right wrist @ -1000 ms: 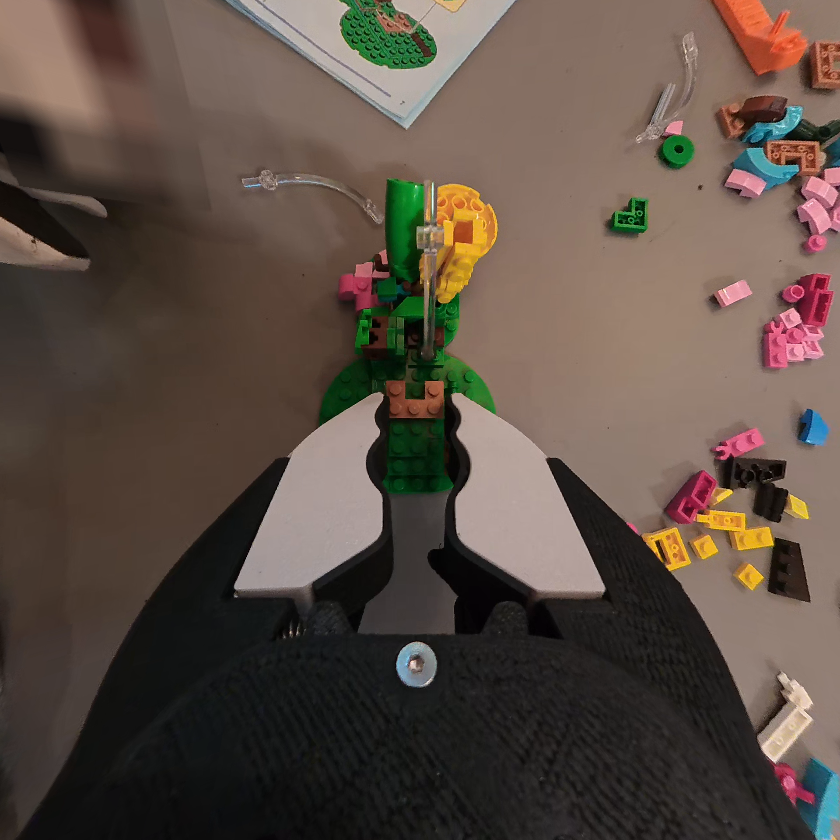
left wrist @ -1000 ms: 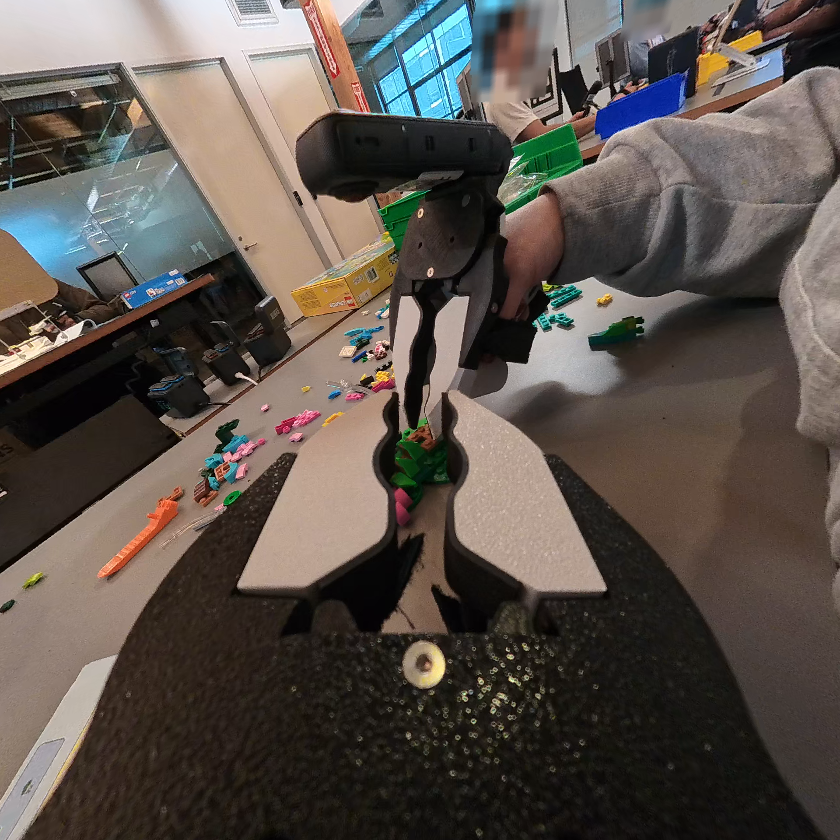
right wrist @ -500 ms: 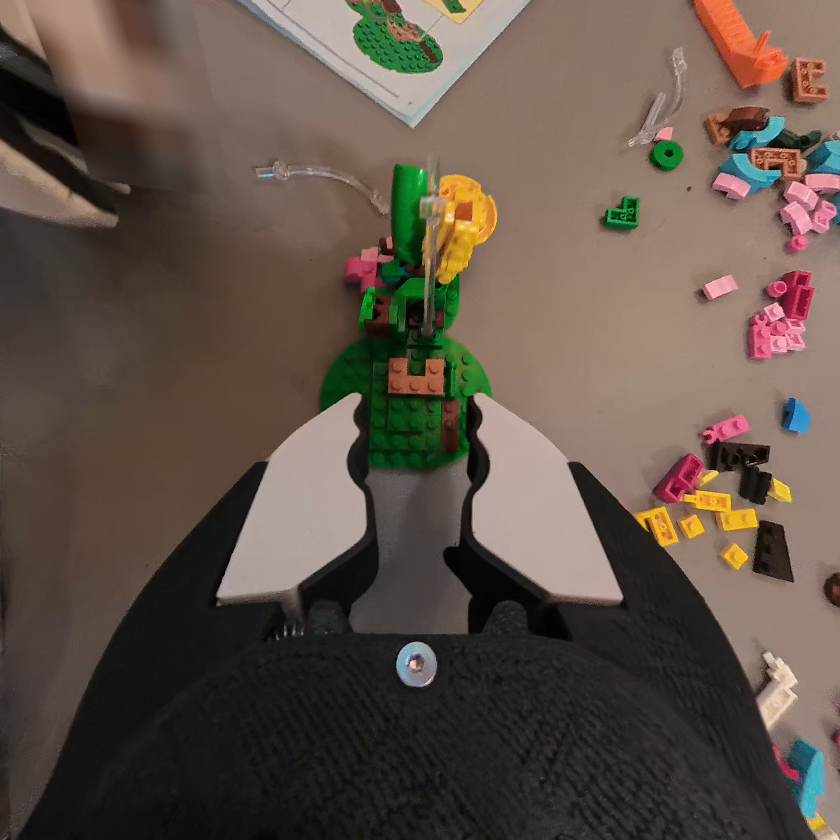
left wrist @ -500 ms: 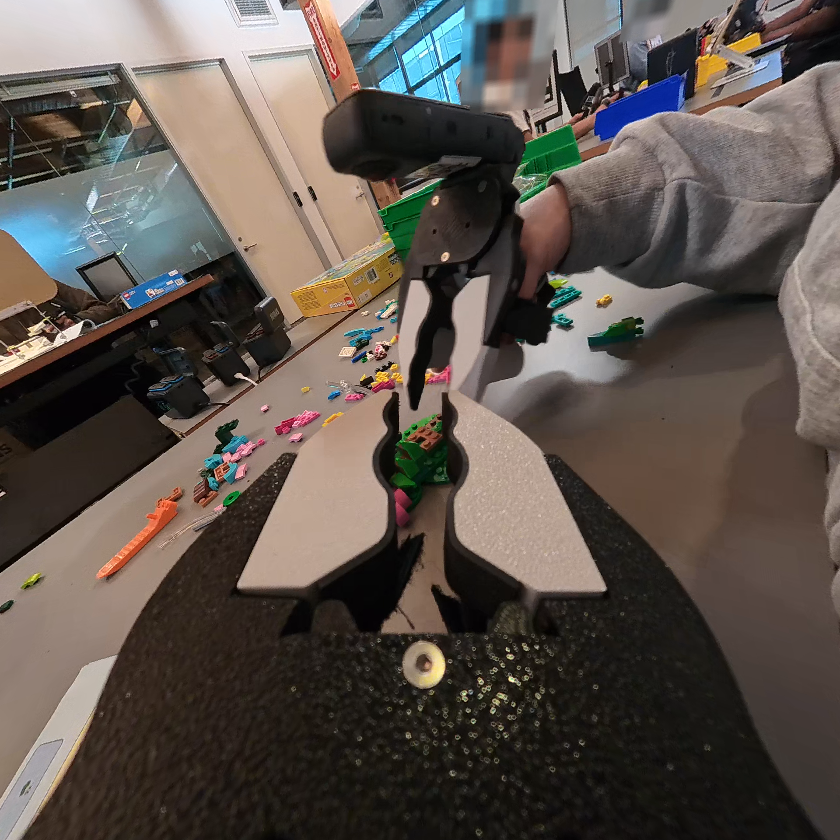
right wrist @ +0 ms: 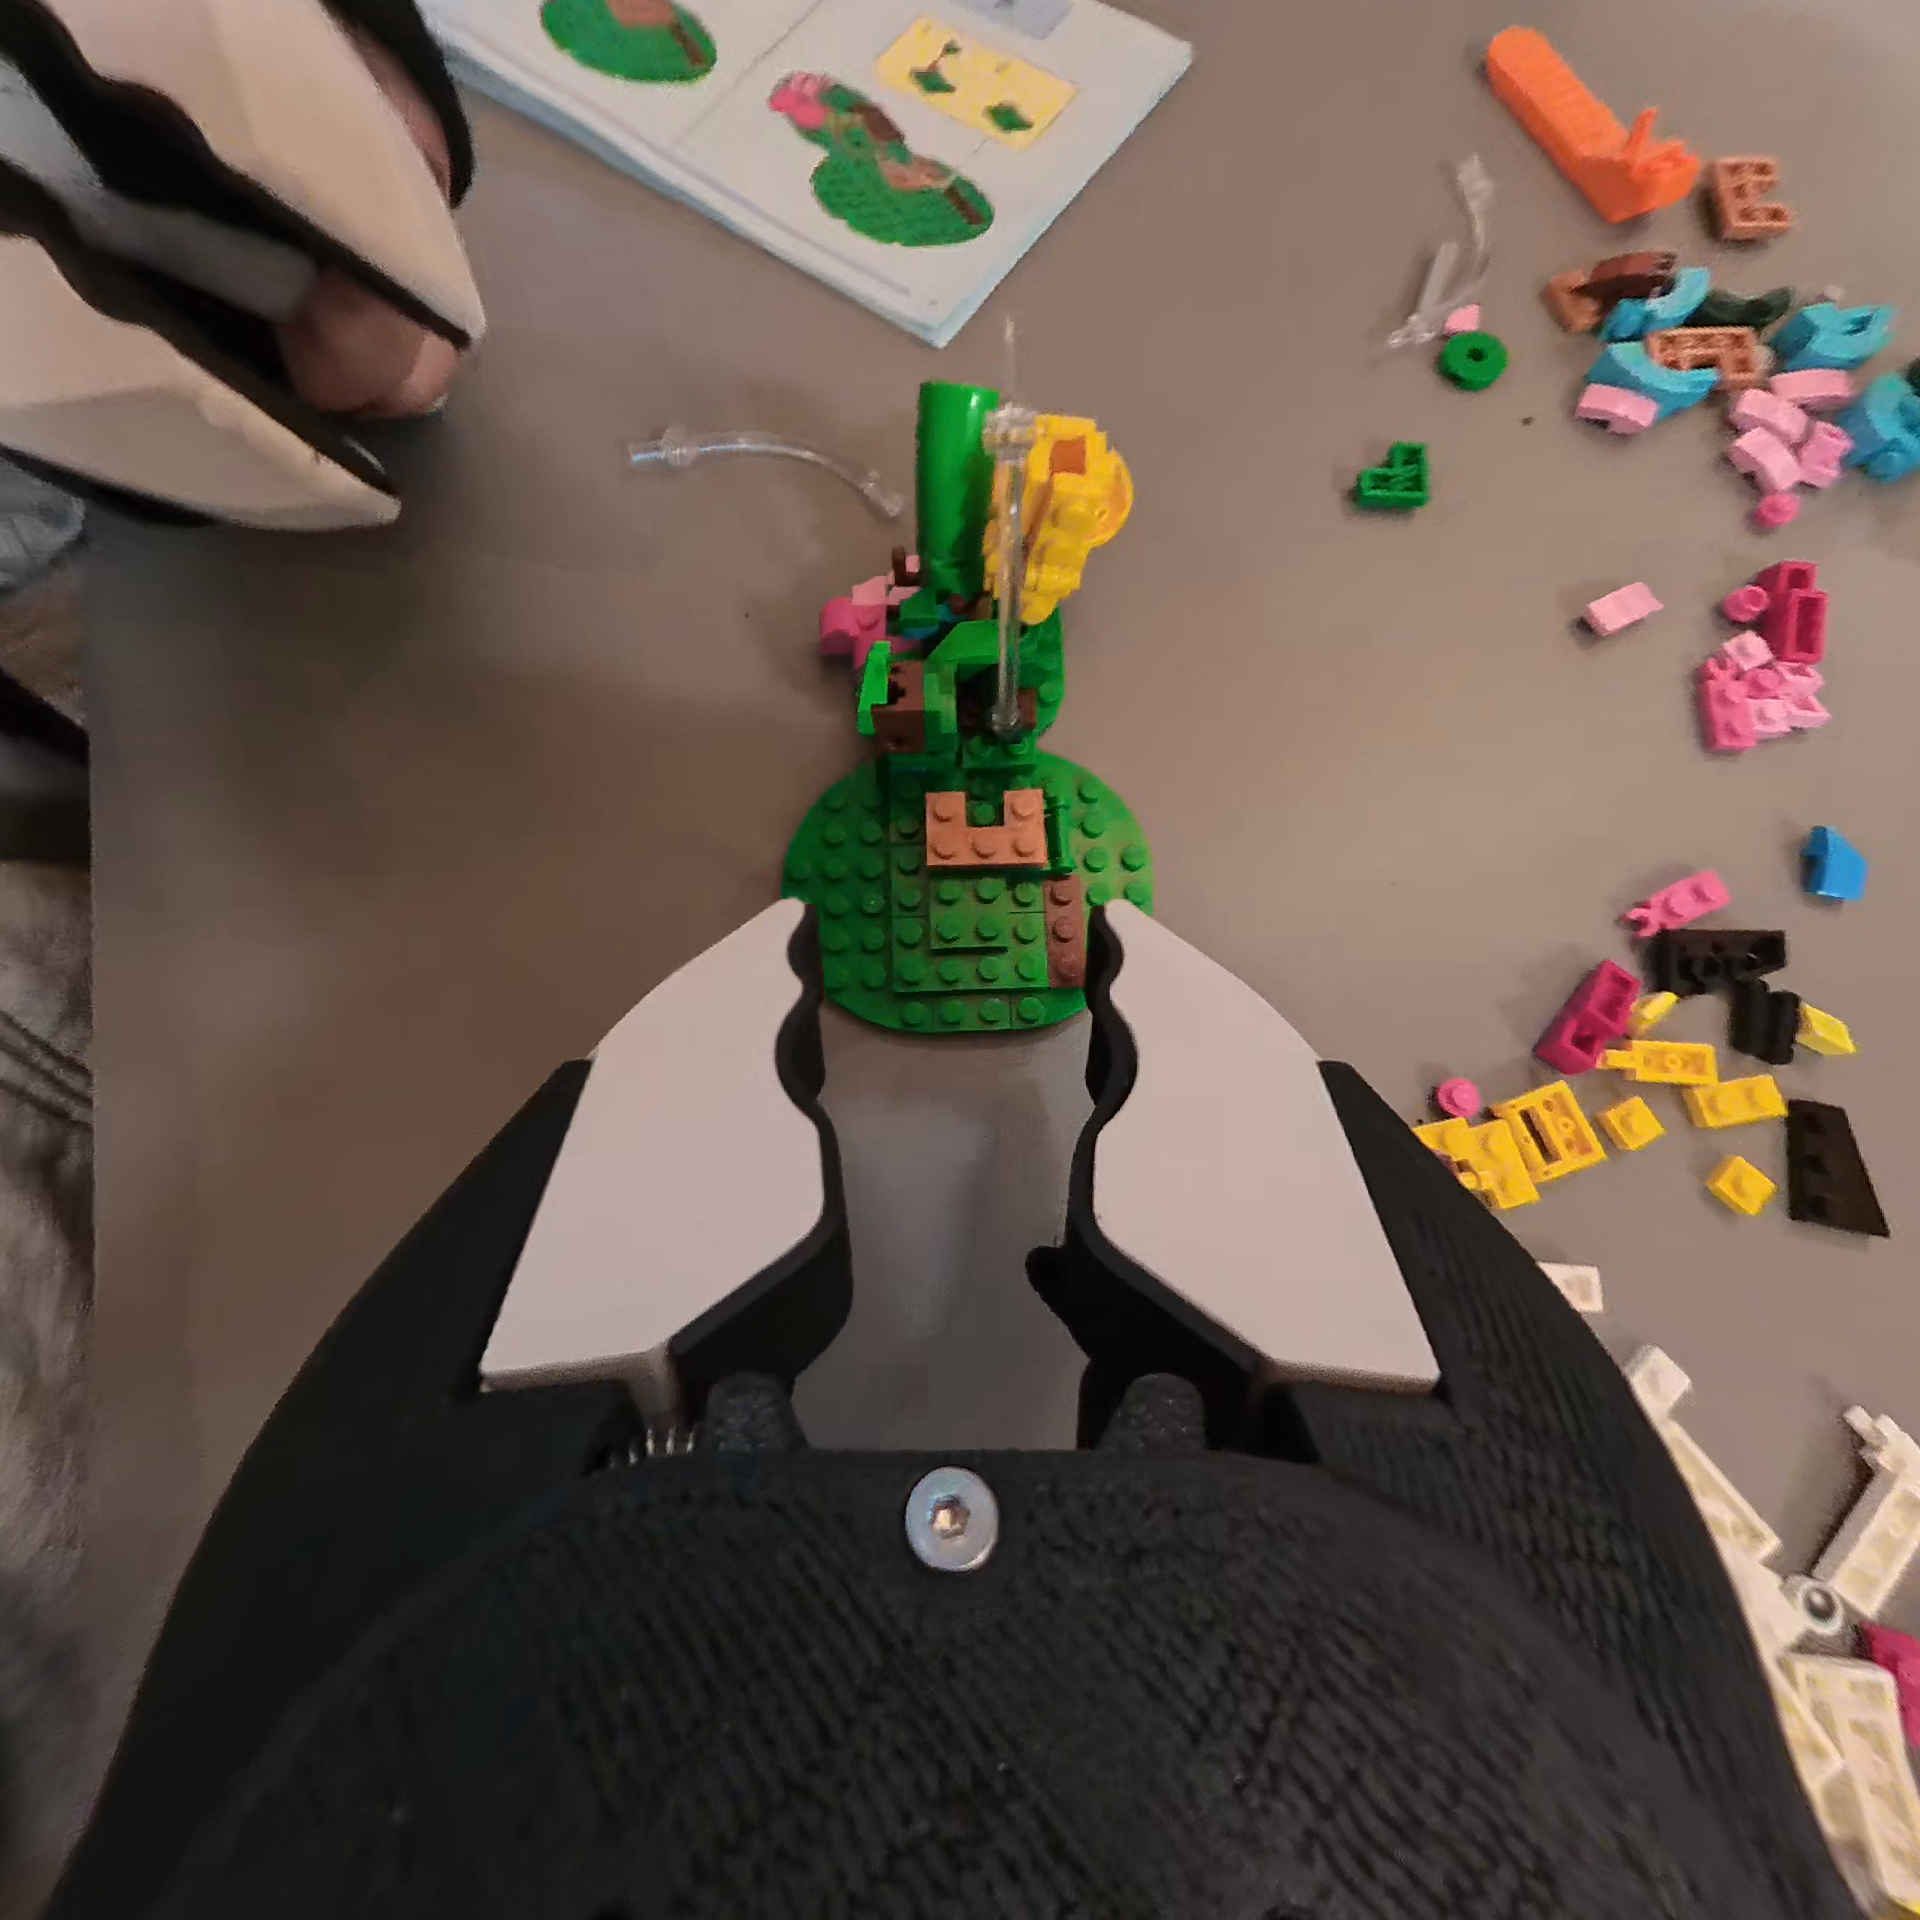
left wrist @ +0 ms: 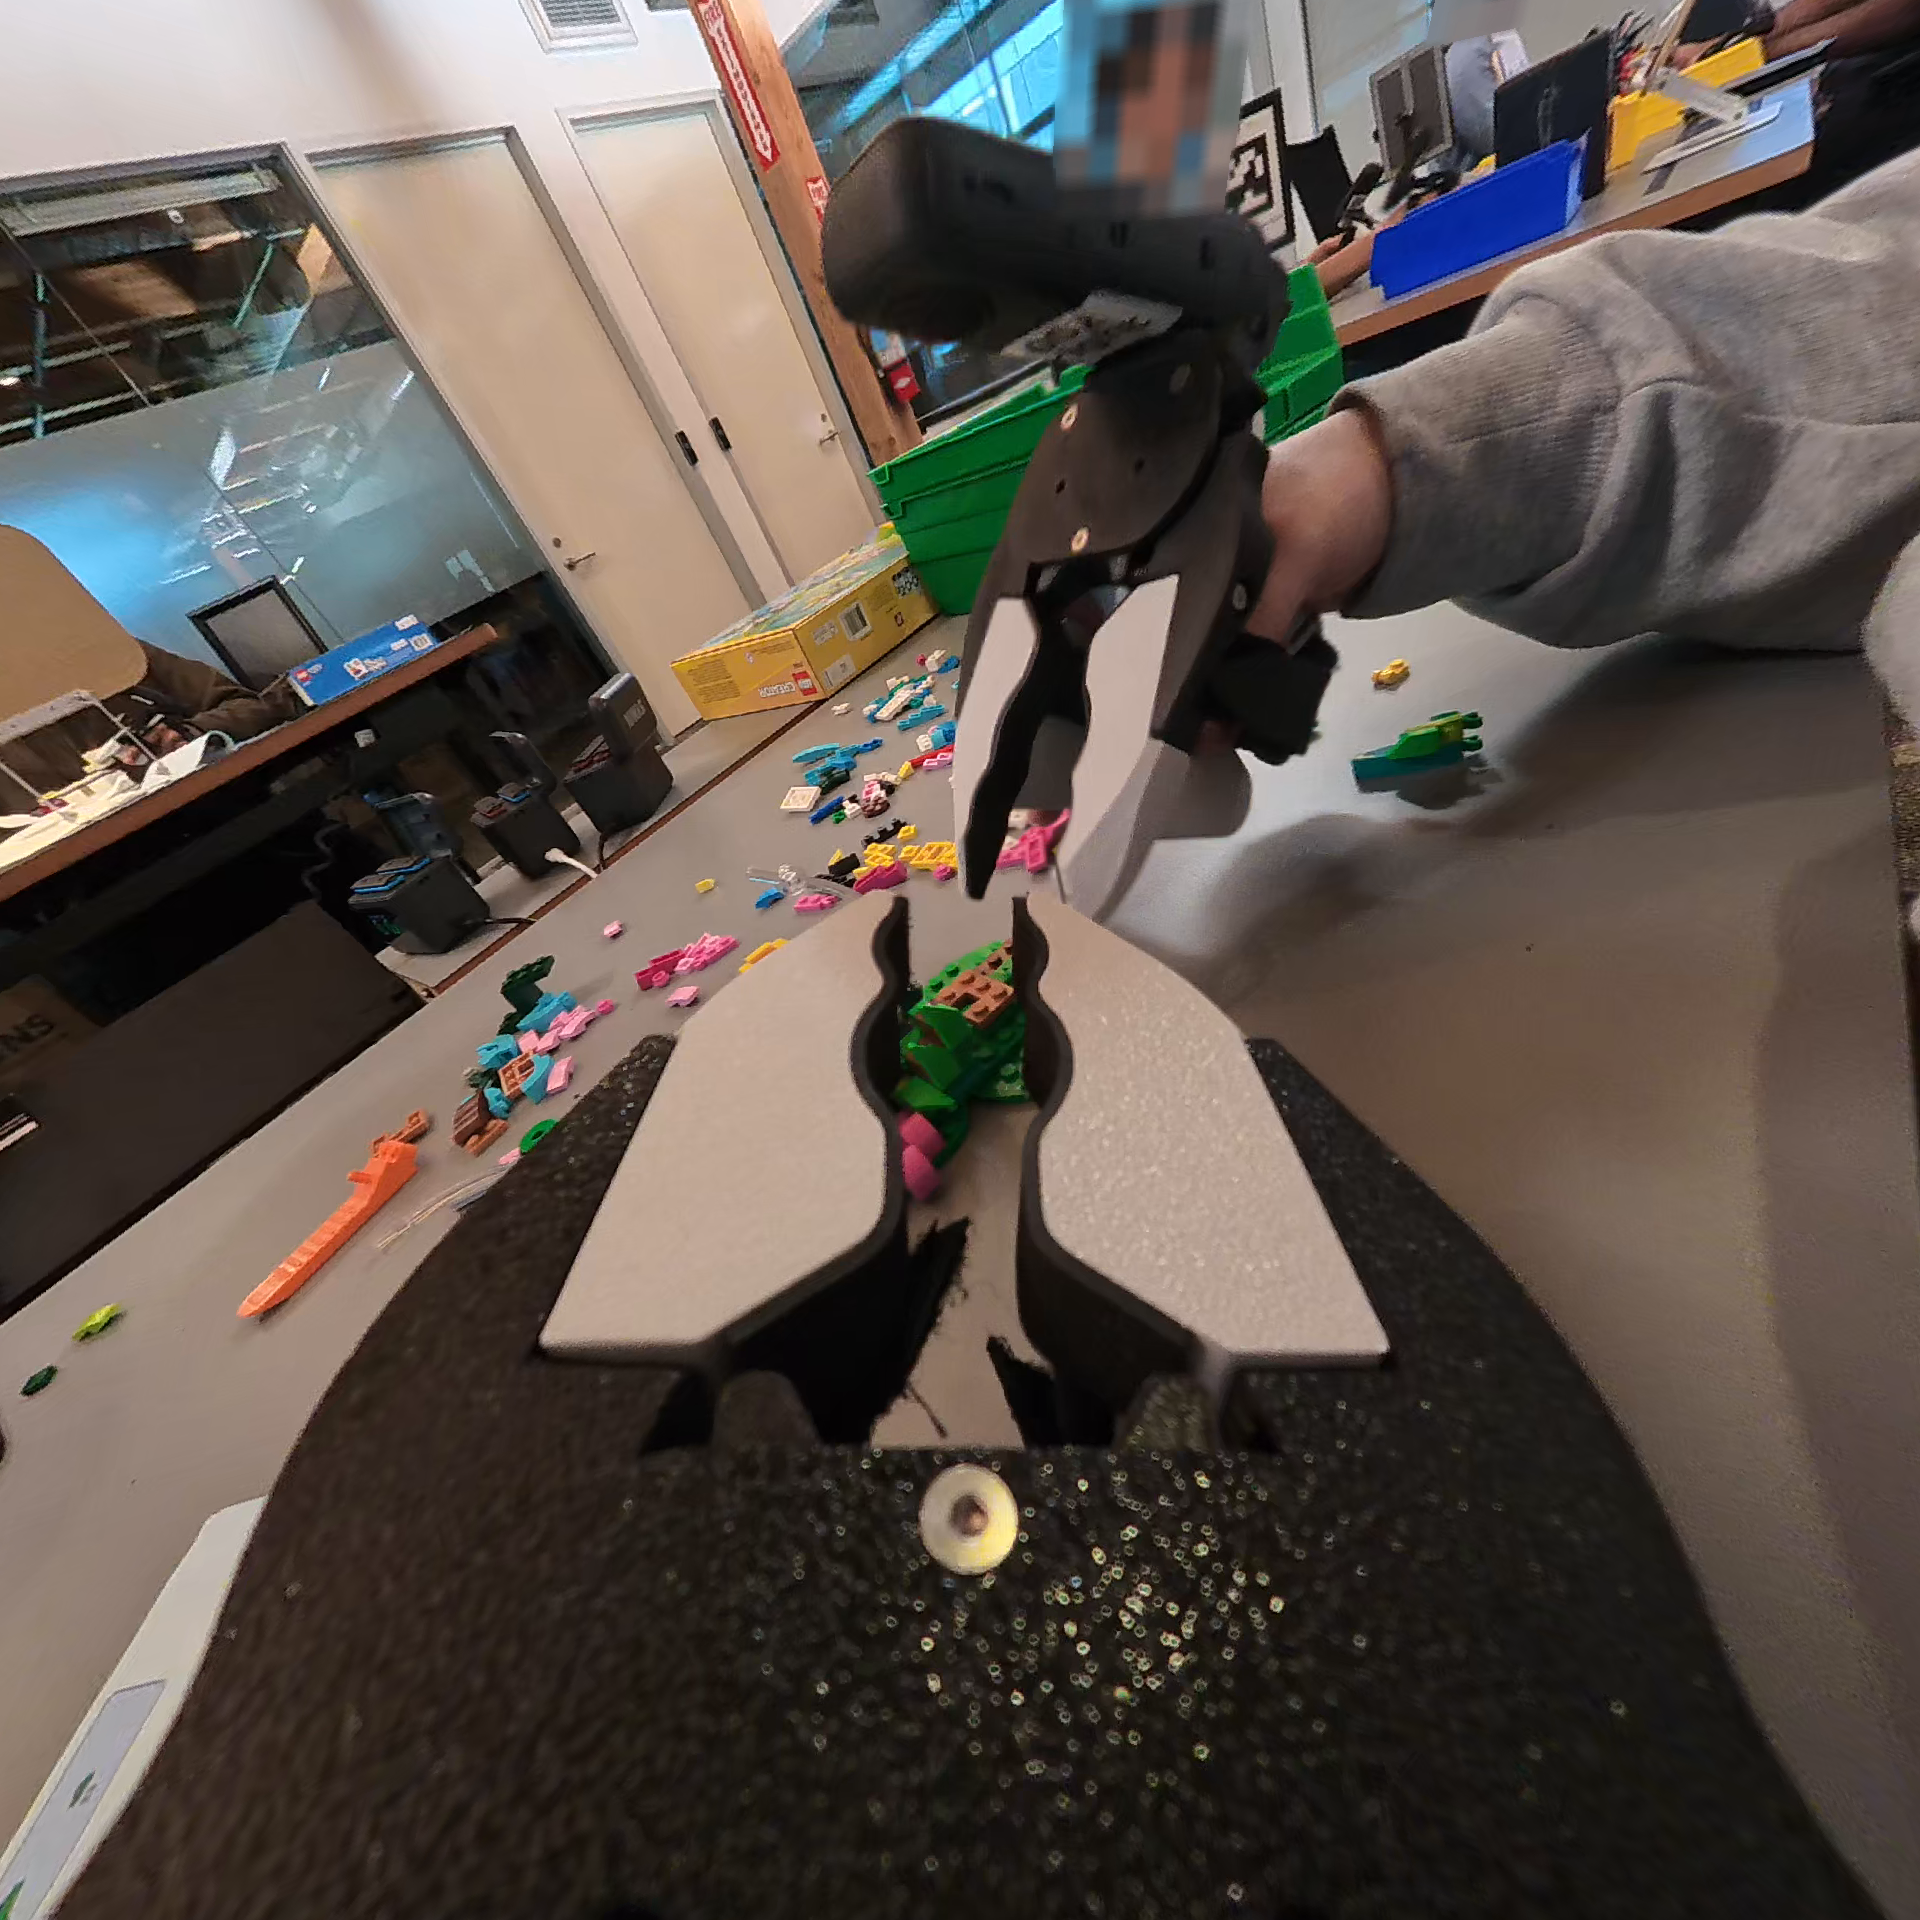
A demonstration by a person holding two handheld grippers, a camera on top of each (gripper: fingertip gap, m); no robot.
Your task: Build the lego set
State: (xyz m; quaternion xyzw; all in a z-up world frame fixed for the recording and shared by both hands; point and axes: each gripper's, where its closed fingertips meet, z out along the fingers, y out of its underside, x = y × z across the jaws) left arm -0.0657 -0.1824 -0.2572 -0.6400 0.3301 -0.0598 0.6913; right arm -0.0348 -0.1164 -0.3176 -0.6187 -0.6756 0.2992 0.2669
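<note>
Our right tongs hang wide open and empty over the near edge of the green model on the table. Our left tongs, slightly parted, seemingly grip nothing, well apart from it. Loose bricks and a booklet lie nearby.

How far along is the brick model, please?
Done: the green model stands on the table with a yellow flower and clear rod attached. In hand: nothing in the right gripper, open, fingers either side of the base. Remaining: many loose bricks lie unattached.
</note>
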